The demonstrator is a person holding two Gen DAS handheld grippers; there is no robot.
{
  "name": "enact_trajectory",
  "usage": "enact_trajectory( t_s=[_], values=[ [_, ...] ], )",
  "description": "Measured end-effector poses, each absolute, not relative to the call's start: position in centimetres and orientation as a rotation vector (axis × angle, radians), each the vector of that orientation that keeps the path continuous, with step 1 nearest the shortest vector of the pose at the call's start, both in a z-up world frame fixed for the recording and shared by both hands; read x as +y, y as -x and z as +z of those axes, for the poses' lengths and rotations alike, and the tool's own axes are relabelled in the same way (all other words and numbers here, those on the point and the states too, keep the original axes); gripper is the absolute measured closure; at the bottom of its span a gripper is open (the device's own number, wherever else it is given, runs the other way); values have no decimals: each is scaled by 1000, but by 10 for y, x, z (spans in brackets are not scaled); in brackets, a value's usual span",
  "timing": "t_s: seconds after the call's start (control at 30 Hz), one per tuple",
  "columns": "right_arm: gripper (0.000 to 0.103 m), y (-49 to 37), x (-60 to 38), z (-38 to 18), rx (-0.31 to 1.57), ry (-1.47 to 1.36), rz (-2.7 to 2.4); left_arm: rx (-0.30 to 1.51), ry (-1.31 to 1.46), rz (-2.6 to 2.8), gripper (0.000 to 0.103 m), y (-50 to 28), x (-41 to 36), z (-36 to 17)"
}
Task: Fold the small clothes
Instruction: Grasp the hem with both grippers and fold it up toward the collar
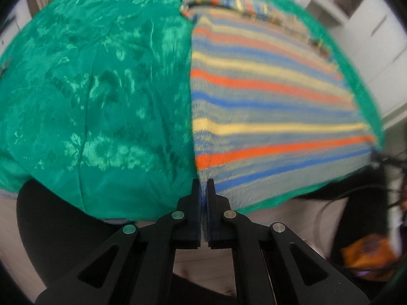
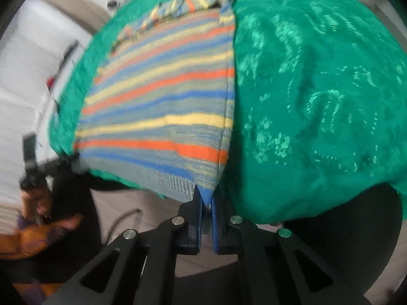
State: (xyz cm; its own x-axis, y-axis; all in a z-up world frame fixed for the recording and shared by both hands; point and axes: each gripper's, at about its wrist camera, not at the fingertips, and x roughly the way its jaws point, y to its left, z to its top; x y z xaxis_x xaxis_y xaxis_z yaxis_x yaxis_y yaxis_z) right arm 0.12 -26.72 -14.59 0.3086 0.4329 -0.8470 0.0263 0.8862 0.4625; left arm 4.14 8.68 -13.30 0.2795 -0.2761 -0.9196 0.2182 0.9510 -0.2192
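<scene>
A striped knit garment (image 1: 267, 101) with orange, blue, yellow and grey bands lies spread on a green patterned cloth (image 1: 101, 89). My left gripper (image 1: 203, 183) is shut on the garment's near left corner. In the right wrist view the same garment (image 2: 162, 106) lies on the green cloth (image 2: 318, 101). My right gripper (image 2: 206, 193) is shut on the garment's near right corner. Both near corners are lifted slightly off the cloth. The garment's far edge looks rumpled.
The green cloth covers a table whose near edge shows in both views. A black round object (image 1: 51, 216) sits below the table edge. An orange and purple bundle (image 2: 38, 236) lies on the floor at the left. White cabinets (image 1: 343, 0) stand behind.
</scene>
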Motion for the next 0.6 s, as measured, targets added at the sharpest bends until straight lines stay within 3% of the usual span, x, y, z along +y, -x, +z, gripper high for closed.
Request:
enact_trajectory(
  t_s=[0.17, 0.33, 0.6],
  values=[
    [97, -51, -297, -109, 1018, -594, 346, 1122, 213, -380, 102, -90, 99, -87],
    [97, -156, -308, -83, 876, -574, 332, 999, 287, -334, 102, -196, 103, -58],
    [97, -323, -324, -99, 883, -595, 243, 1019, 304, -212, 102, -366, 76, -76]
  ],
)
